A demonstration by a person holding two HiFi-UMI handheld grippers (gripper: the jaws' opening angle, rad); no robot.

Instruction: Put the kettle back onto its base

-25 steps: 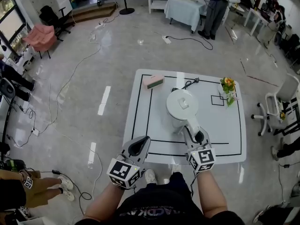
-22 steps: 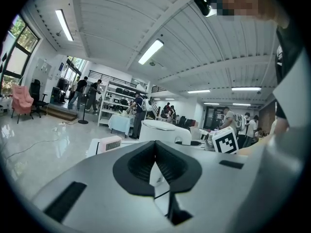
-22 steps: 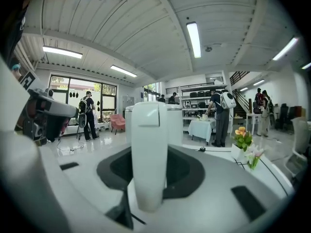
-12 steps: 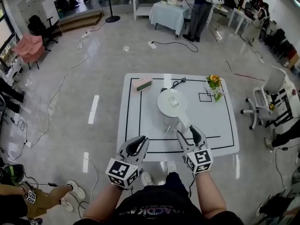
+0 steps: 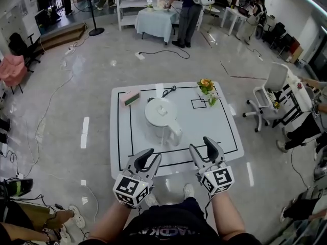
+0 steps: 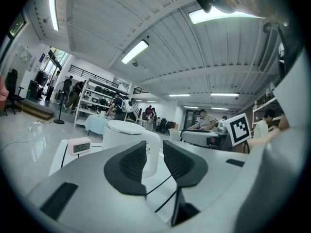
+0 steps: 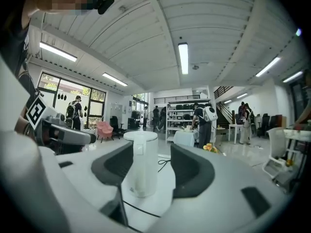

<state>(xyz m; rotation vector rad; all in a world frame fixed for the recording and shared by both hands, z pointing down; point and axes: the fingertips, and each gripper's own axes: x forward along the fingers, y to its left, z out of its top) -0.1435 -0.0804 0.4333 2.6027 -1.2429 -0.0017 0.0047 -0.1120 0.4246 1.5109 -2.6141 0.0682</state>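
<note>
Kettle: the kettle point(image 5: 159, 115) stands upright near the middle of the counter point(image 5: 225, 137), its handle turned toward the person; nothing touches it.
Base: hidden under the kettle from above. The kettle probably sits on it, since the cord point(image 5: 168, 91) runs up to the kettle's far side.
Right claw: the right claw point(image 5: 203, 148) is wide open and empty, on the near side of the kettle and clear of the handle. A second ago it was at that handle; its jaws have just been opening.
Left claw: the left claw point(image 5: 146, 157) is slightly parted with nothing between its jaws, near and left of the kettle. It has just been opening.
Meaning: the kettle is released and both claws are drawn back, so the task looks finished.
Clock: the clock point(image 5: 130, 97) is beyond the kettle, to its left.
Flowers: the flowers point(image 5: 206, 87) are beyond the kettle, to its right.
</note>
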